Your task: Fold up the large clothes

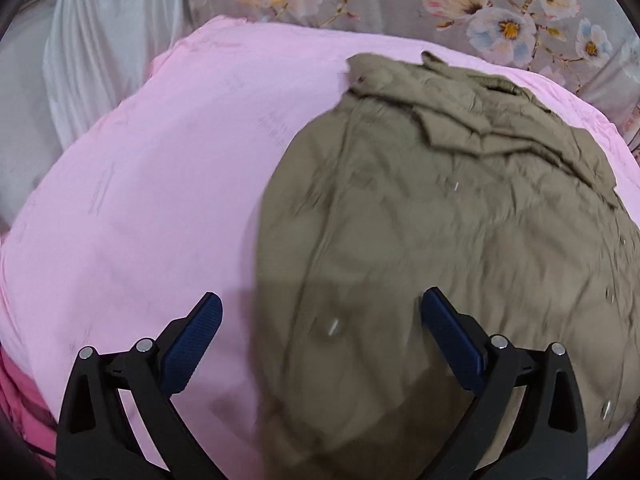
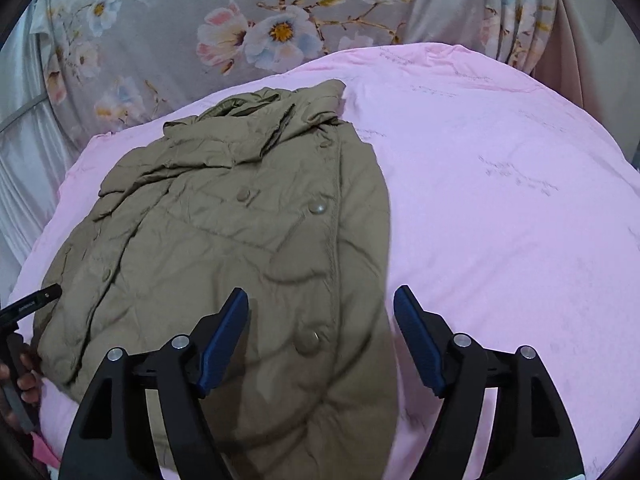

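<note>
An olive-green quilted jacket (image 1: 440, 220) with snap buttons lies on a pink sheet (image 1: 140, 200), collar at the far end. My left gripper (image 1: 320, 300) hangs open above the jacket's left edge, nothing between its blue pads. In the right wrist view the same jacket (image 2: 224, 240) lies with its sides folded inward. The right gripper (image 2: 320, 300) stands open over the jacket's right edge, and its pads touch nothing. The left gripper's body and the hand holding it (image 2: 20, 380) show at the lower left edge of that view.
The pink sheet (image 2: 500, 200) covers a bed-like surface. A grey floral cloth (image 2: 200, 20) lies behind it, with silvery satin fabric (image 1: 100, 60) at the far left. Darker pink cloth (image 1: 24, 400) shows at the near left edge.
</note>
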Available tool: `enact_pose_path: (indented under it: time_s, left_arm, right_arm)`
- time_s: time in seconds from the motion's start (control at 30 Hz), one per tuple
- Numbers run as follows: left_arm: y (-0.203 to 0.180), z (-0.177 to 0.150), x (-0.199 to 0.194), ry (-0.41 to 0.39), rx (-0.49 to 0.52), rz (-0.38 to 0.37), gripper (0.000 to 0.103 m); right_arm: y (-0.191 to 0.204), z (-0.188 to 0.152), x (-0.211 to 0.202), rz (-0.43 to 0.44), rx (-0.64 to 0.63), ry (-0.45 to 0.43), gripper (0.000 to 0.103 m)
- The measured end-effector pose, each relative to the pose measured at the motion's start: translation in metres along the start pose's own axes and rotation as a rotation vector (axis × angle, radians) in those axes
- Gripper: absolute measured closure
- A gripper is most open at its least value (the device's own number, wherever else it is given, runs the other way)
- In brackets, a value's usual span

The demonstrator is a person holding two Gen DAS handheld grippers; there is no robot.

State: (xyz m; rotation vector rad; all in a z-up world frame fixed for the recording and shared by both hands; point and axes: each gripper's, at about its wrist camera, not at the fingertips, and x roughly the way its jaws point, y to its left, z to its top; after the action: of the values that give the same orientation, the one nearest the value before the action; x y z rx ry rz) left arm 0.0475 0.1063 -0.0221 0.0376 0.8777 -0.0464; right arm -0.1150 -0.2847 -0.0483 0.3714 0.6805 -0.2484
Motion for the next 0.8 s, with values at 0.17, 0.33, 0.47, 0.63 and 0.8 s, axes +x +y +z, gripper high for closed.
enact_pose_path:
  time_s: [0.17, 0.33, 0.47, 0.63, 0.8]
  left_arm:
    - [0.043, -0.023, -0.012, 0.047, -0.168, -0.127, 0.005]
    - [0.038, -0.022, -0.014, 0.097, -0.201, -0.217, 0.005]
    - [0.029, -0.025, -0.018, 0.12, -0.228, -0.314, 0.005]
    - [0.011, -0.026, -0.027, 0.113, -0.184, -0.319, 0.051]
    - [0.021, -0.018, -0.061, 0.041, -0.182, -0.377, 0.09]
  right_arm:
    - [-0.035, -0.021, -0.019, 0.059, 0.146, 0.072, 0.027]
    - [-0.036, -0.034, -0.029, 0.146, 0.196, 0.078, 0.026]
    - [-0.021, -0.04, -0.031, 0.25, 0.198, 0.112, 0.026]
    - [-0.004, -0.045, -0.03, 0.249, 0.162, 0.121, 0.07]
    - [-0.005, -0.036, -0.058, 0.349, 0.206, 0.008, 0.091]
